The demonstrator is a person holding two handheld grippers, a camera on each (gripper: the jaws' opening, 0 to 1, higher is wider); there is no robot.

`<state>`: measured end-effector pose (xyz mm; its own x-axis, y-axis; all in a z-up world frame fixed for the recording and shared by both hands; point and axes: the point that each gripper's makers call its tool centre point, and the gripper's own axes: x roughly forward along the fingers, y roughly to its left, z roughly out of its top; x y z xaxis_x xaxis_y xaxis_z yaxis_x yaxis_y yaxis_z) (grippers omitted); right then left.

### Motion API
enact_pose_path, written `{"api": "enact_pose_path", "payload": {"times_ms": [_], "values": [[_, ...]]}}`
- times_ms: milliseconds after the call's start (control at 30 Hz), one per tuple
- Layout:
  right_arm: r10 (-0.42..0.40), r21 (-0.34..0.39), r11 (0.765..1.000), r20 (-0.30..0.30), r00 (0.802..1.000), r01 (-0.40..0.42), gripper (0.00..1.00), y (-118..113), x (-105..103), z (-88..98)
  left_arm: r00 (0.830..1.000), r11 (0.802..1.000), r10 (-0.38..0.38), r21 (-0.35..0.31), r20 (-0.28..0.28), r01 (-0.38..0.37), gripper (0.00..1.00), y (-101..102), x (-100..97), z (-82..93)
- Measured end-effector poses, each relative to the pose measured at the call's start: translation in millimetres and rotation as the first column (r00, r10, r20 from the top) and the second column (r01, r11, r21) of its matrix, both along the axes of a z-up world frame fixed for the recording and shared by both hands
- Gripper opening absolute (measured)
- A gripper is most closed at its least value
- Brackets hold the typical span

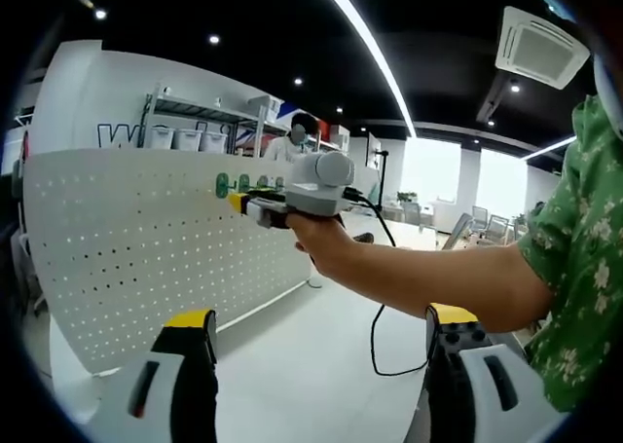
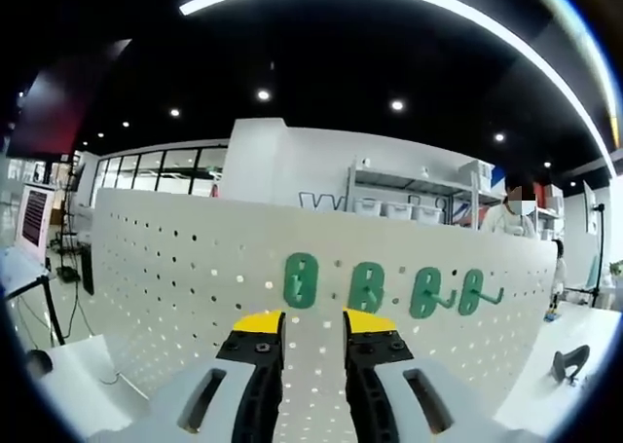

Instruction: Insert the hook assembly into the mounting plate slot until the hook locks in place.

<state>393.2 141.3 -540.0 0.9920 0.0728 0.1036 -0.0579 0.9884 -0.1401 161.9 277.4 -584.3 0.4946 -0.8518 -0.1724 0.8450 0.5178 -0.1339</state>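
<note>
Jaws first: left gripper (image 1: 321, 341) is spread wide w/ nothing between the yellow tips, just bare white table (image 1: 311, 385) under it. In the right gripper view the right gripper (image 2: 313, 328) has its jaws pulled in to a narrow gap, nothing pinched that I can see, tips aimed at the white pegboard (image 2: 195, 268) right below the green hooks. From the left gripper view you also see that gripper from the side, held out in a hand (image 1: 316, 234) toward the board's upper edge, black cable (image 1: 375, 336) hanging off it. Four green hooks (image 2: 362, 287) sit in a row on the board, the rightmost ones w/ arms sticking out. Farther back there's a metal shelf (image 2: 414, 185) w/ white bins (image 2: 394, 209), can't tell what's in them. Something small and dark (image 2: 569, 362) lies on the table at right.
</note>
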Motion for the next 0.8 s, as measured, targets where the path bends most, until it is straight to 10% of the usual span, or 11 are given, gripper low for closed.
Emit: {"api": "enact_pose_path", "payload": {"times_ms": [800], "values": [[0.038, 0.106, 0.994, -0.007, 0.999, -0.037, 0.76, -14.1, -35.8, 4.2, 0.999, 1.000, 0.017, 0.008, 0.027, -0.017, 0.93, -8.9, -17.9, 12.1]]}}
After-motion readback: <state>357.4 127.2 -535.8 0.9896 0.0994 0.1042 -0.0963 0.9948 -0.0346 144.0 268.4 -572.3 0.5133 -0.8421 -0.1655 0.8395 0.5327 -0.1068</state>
